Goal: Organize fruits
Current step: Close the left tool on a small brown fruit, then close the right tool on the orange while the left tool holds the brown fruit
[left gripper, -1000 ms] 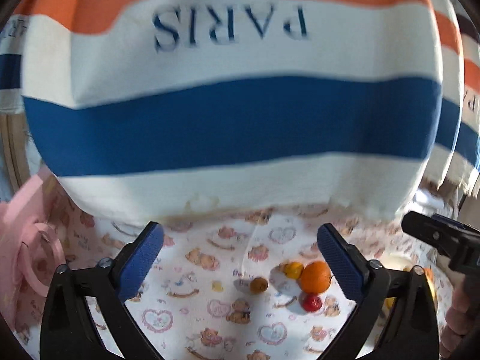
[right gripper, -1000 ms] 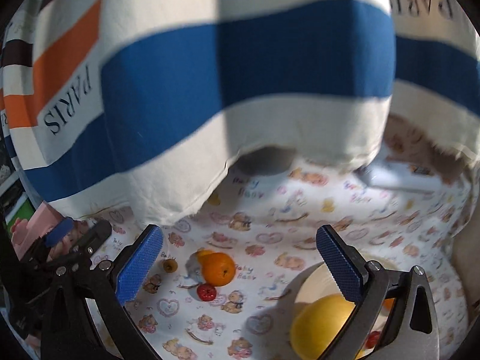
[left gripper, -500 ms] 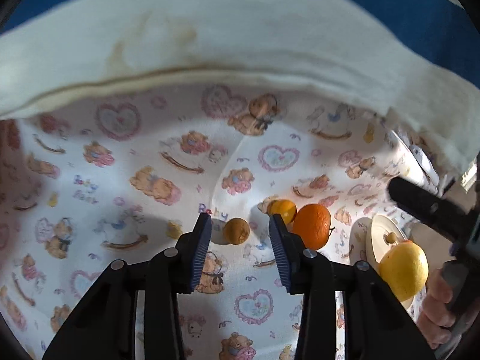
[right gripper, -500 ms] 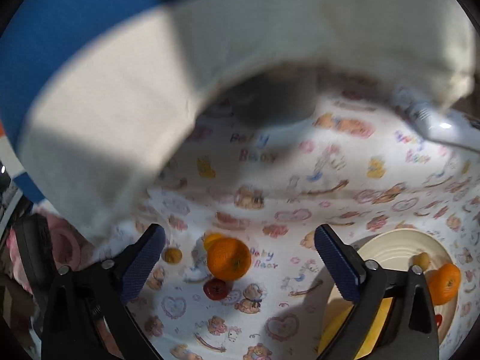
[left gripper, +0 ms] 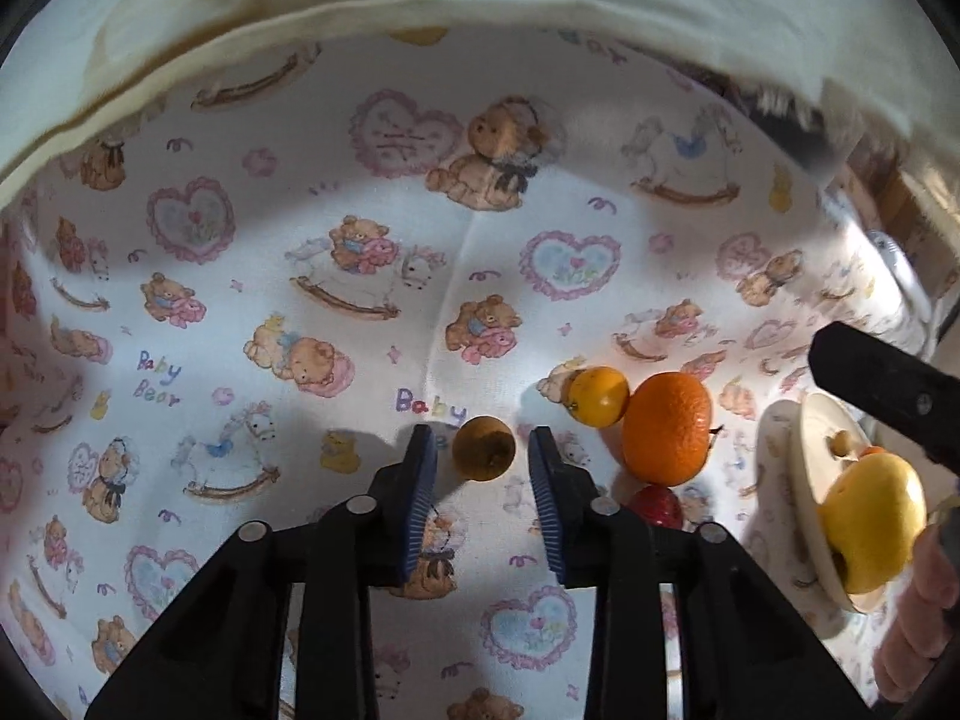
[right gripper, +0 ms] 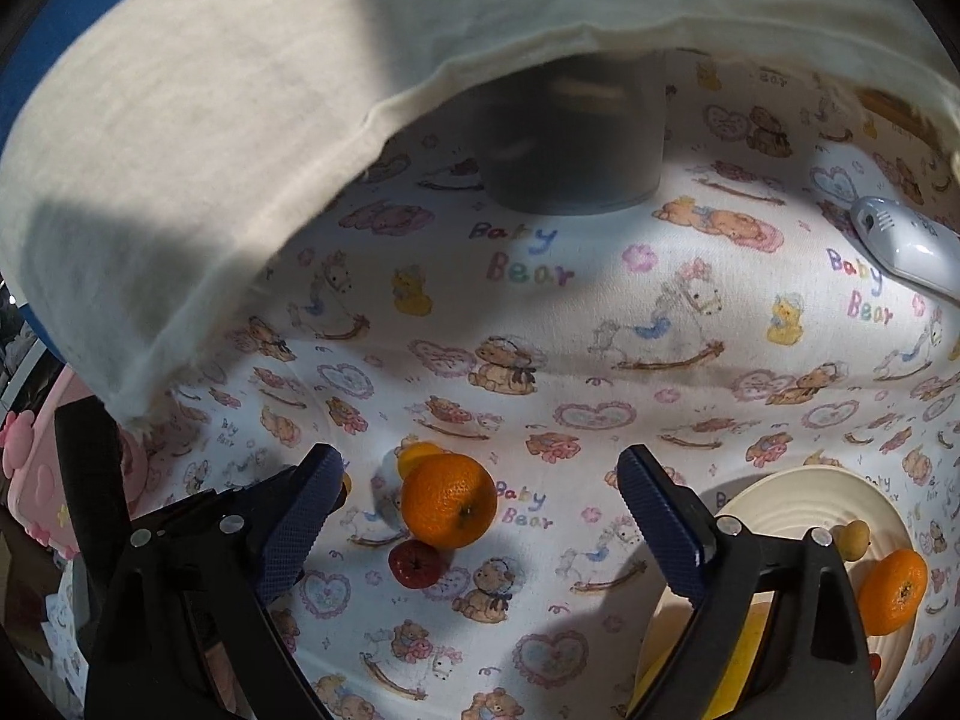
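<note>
A small brown round fruit [left gripper: 483,449] lies on the bear-print cloth, just ahead of my left gripper [left gripper: 480,468], whose fingers stand narrowly apart on either side of it without touching. To its right lie a small yellow fruit [left gripper: 598,396], a large orange [left gripper: 666,427] and a red fruit [left gripper: 657,507]. The cream plate [left gripper: 807,480] at the right holds a yellow lemon-like fruit [left gripper: 873,531]. My right gripper [right gripper: 480,480] is wide open and empty above the orange [right gripper: 449,501] and red fruit [right gripper: 415,564]. The plate [right gripper: 798,504] also holds a small orange [right gripper: 892,591].
A cream blanket edge [right gripper: 300,120] hangs over the far side. A dark grey cup [right gripper: 570,138] stands at the back. A white remote-like device [right gripper: 906,246] lies at the far right. A pink object [right gripper: 36,492] sits at the left edge.
Both grippers dropped lower and closer to the cloth. My left gripper narrowed from wide open and came up around the small brown fruit. The right gripper stayed wide open.
</note>
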### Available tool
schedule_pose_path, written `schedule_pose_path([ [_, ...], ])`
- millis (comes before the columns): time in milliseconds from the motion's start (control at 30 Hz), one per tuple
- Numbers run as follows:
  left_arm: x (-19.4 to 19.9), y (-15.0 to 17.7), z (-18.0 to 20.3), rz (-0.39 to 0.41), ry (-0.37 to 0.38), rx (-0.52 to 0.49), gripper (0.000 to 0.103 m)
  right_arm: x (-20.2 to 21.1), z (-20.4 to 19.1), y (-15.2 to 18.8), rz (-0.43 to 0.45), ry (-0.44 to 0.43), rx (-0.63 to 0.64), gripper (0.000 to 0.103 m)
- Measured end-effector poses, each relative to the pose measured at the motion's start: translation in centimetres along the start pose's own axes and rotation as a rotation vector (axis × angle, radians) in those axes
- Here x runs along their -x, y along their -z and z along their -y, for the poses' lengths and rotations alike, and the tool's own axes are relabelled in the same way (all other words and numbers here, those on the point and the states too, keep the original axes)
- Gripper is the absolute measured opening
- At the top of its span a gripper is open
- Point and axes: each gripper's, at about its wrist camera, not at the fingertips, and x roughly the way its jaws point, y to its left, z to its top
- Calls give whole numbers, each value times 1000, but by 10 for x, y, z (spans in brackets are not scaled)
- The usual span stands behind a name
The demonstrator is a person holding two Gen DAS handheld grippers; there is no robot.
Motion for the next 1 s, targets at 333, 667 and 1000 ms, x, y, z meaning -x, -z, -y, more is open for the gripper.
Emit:
schedule_pose_path([
  [333, 2, 7, 25, 42, 31, -27, 20, -16, 6, 3, -33, -27, -19, 90],
  [667, 24, 12, 10, -66, -39, -11, 20, -28, 2, 9, -61, -20, -10, 89],
  [1000, 9, 12, 31, -55, -77, -70, 22, -32, -12, 13, -57, 0, 28, 89],
])
